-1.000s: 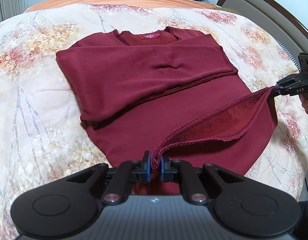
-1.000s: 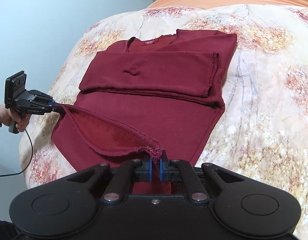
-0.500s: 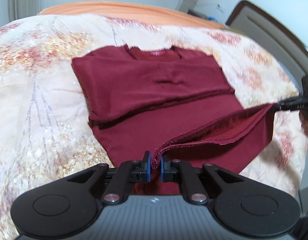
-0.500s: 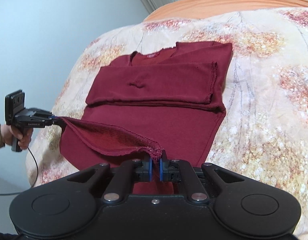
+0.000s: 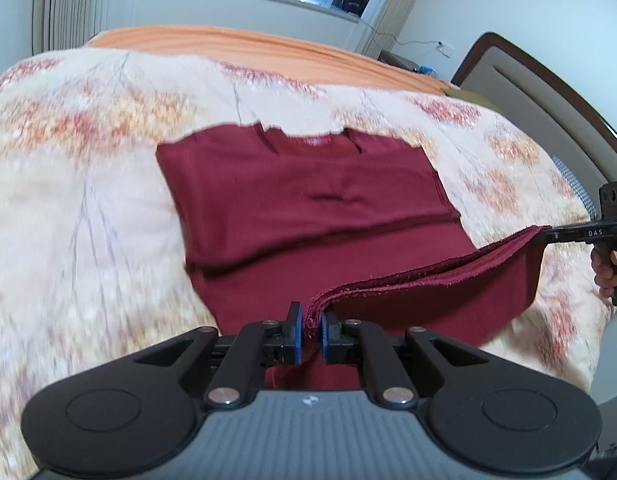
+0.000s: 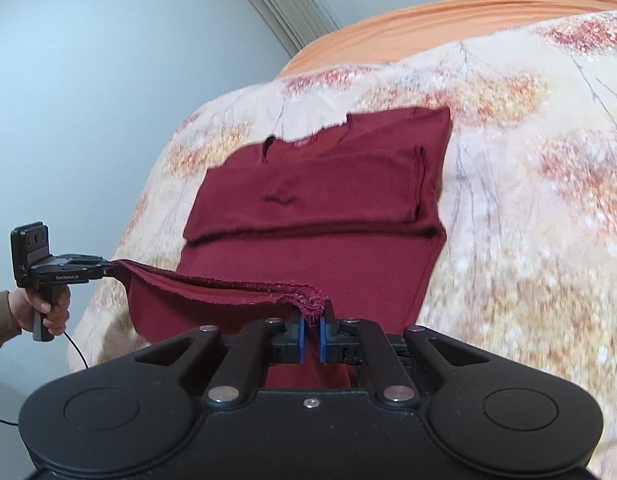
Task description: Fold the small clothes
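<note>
- Left tool (image 5: 311, 327) at the lower middle of the left wrist view is pinched shut on one corner of the hem (image 5: 420, 278) of the dark red sweatshirt (image 5: 308, 200); its blue pads have only a fold of cloth between them.
- Right tool (image 6: 310, 330) at the lower middle of its own view is clamped the same way on the opposite hem corner — it also shows at the right edge of the left view, gripped by a hand (image 5: 606, 270).
- Between the two tools the hem runs taut and raised off the bed (image 5: 88, 200), its long axis lying left to right across both frames.
- The sweatshirt lies flat on the floral quilt, filling the middle of each frame, with both sleeves already folded across the chest and the neckline (image 5: 308, 140) at the upper middle.
- The deciding relation — the collar lies straight ahead of both tools, up the frame, square to the hem line. Each hand looks about equally near to it, so the fold probably wants both carried forward together, hem kept level, to land near the neckline.
</note>
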